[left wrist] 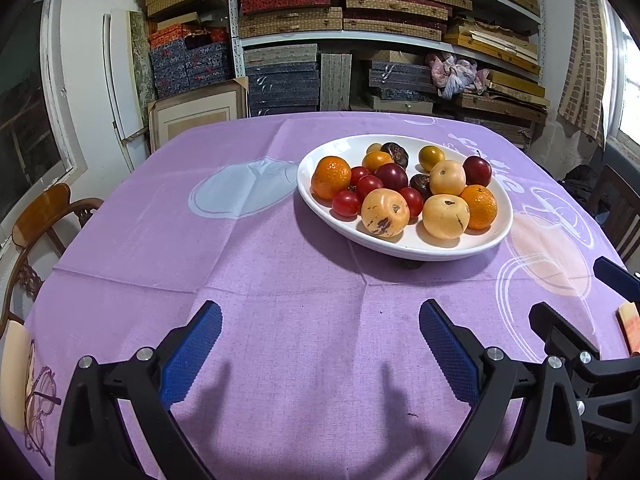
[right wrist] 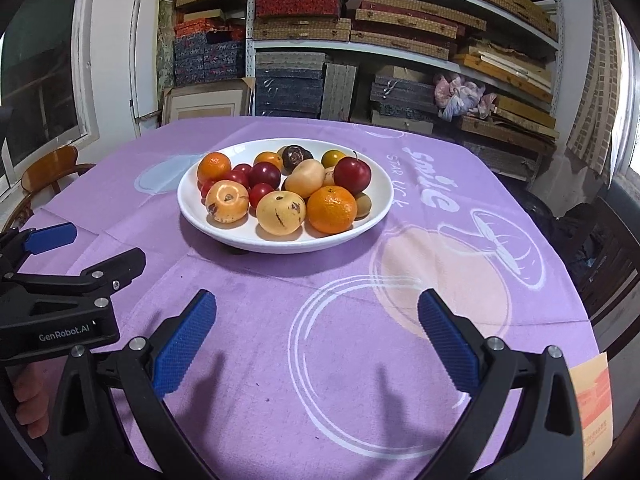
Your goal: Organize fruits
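Left wrist view shows the left claw (left wrist: 320,344) low over the bench (left wrist: 280,280), its blue-padded jaws spread wide with only purple cloth between them. Ahead and a little to the right sits a white oval plate (left wrist: 496,232) heaped with fruits (left wrist: 404,192): two oranges, one at the left end (left wrist: 331,177) and one at the right (left wrist: 479,206), three pale yellow round fruits toward the near rim, several small red ones in the middle, dark red plums and a couple of dark brown pieces farther back. The right claw (left wrist: 580,304) shows at the right edge of this view, just beside the left one.

From the right wrist view, the right claw (right wrist: 318,340) is likewise wide apart and holds nothing, hovering over a white ring printed on the cloth. The plate (right wrist: 192,216) lies ahead, slightly left, well clear of both claws. A wooden chair (left wrist: 40,216) stands at the bench's left side, and shelves of stacked boxes (right wrist: 360,20) fill the back wall.
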Demonstrator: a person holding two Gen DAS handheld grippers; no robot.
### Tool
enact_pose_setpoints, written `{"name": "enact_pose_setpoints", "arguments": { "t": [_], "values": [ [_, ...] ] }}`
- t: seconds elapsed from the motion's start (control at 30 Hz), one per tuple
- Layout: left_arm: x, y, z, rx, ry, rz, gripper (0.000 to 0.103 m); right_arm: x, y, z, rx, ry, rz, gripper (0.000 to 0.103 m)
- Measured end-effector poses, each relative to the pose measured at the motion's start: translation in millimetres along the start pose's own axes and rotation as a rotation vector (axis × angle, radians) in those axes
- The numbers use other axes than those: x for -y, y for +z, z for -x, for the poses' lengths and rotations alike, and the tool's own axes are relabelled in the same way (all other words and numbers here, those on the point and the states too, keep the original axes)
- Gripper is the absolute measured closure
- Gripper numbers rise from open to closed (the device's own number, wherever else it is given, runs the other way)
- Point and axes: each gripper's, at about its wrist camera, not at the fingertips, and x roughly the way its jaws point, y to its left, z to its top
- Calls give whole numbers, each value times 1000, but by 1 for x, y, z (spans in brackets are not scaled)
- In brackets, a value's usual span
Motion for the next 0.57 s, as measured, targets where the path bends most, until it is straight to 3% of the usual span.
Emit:
{"name": "enact_pose_setpoints", "arguments": {
  "t": [0.57],
  "values": [
    [5,-3,-1,-10,-13,1,3,7,1,4,13,6,-39,4]
  ]
}}
